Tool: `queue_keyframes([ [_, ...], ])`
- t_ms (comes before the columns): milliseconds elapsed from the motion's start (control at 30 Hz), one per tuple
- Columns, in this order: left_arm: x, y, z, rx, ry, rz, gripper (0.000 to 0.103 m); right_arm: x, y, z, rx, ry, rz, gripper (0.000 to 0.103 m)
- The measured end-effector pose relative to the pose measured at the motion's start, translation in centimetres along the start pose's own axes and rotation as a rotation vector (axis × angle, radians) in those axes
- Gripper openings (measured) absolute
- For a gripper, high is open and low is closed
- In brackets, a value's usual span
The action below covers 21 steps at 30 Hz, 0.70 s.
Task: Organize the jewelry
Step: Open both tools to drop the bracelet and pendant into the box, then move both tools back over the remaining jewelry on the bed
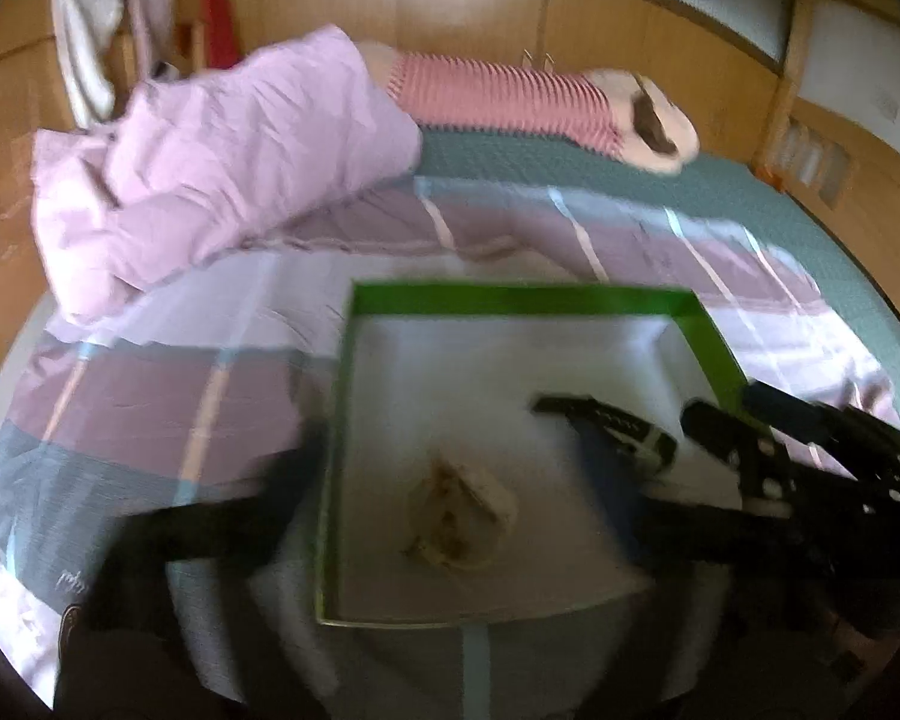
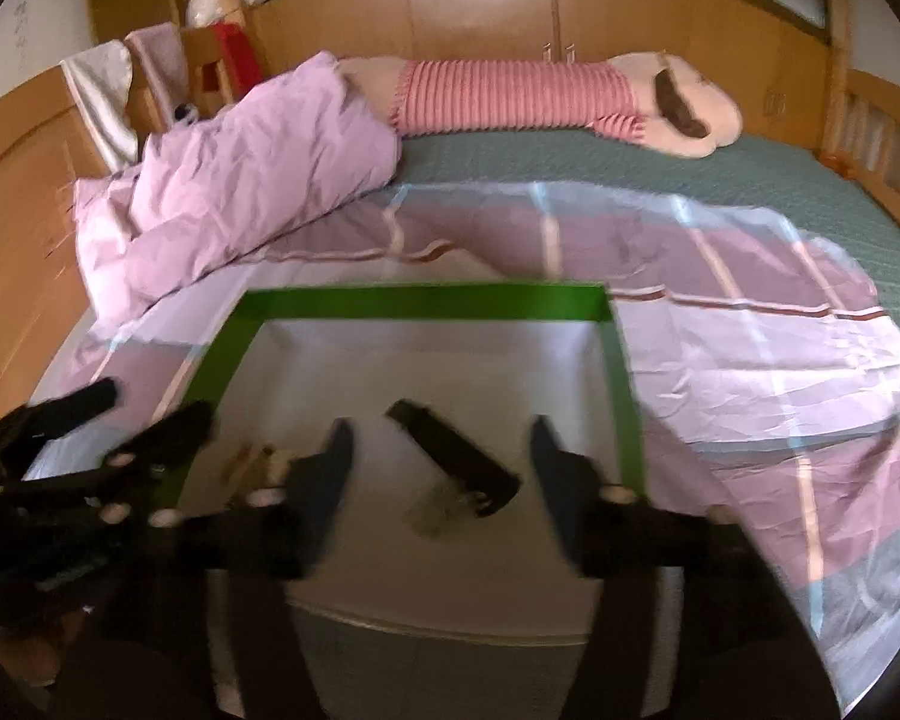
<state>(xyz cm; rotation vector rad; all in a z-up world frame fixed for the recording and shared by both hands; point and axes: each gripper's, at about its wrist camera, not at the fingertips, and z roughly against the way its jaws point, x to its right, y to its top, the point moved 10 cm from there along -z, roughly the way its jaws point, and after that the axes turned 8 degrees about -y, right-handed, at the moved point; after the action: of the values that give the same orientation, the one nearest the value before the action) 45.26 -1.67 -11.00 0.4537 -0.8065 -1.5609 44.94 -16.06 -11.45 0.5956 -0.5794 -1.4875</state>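
Observation:
A shallow box with a green rim (image 1: 522, 295) (image 2: 426, 301) and white floor lies on the bed. In it lie a black watch with strap (image 1: 606, 423) (image 2: 456, 459) and a small gold-beige jewelry heap (image 1: 459, 507) (image 2: 252, 459). My left gripper (image 1: 444, 468) is open, its fingers wide apart astride the box's left rim, above the heap. My right gripper (image 2: 441, 450) is open, its fingers either side of the watch, just above the box floor. It also shows in the left wrist view (image 1: 738, 426). The left gripper shows in the right wrist view (image 2: 144, 414).
The box rests on a striped purple, white and grey sheet (image 2: 750, 360) over a green bedspread (image 2: 750, 174). A crumpled pink duvet (image 2: 240, 180) lies at the left, a long pink striped plush pillow (image 2: 540, 96) at the back, against wooden walls.

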Motion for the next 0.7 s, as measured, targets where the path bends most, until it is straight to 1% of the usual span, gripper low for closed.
queue_keyframes([
  [100,0.1,0.3,0.9,0.0,0.015,-0.03,0.091,0.1,0.2,0.6,-0.006,0.012,-0.004,0.068],
  [200,0.3,0.7,2.7,0.021,0.016,-0.048,0.091,-0.1,0.5,2.2,0.019,0.011,0.008,0.068],
  [267,0.5,0.7,4.6,0.033,0.019,-0.062,0.091,-0.4,0.5,4.1,0.038,0.013,0.023,0.068],
  [333,0.2,0.1,6.9,0.03,0.016,-0.037,0.091,-0.5,0.3,5.8,0.05,0.021,0.027,0.068],
  [400,-0.2,-0.9,8.9,0.02,-0.005,0.001,0.091,-0.3,-0.4,8.3,0.068,0.026,0.031,0.068],
  [433,-0.6,-1.9,10.5,0.02,-0.012,0.017,0.091,-0.3,-0.9,9.1,0.071,0.033,0.032,0.068],
  [467,-0.7,-2.5,11.4,0.021,-0.012,0.02,0.091,0.0,-1.8,10.6,0.074,0.042,0.024,0.068],
  [533,-1.3,-4.6,13.9,0.026,-0.007,0.021,0.091,0.5,-3.5,12.7,0.07,0.047,0.005,0.068],
  [633,-2.3,-8.1,17.5,0.029,0.022,0.03,0.091,0.8,-6.2,16.0,0.072,0.045,0.007,0.068],
  [700,-2.3,-9.9,19.1,0.015,0.009,0.05,0.091,1.0,-8.0,18.2,0.087,0.043,0.002,0.068],
])
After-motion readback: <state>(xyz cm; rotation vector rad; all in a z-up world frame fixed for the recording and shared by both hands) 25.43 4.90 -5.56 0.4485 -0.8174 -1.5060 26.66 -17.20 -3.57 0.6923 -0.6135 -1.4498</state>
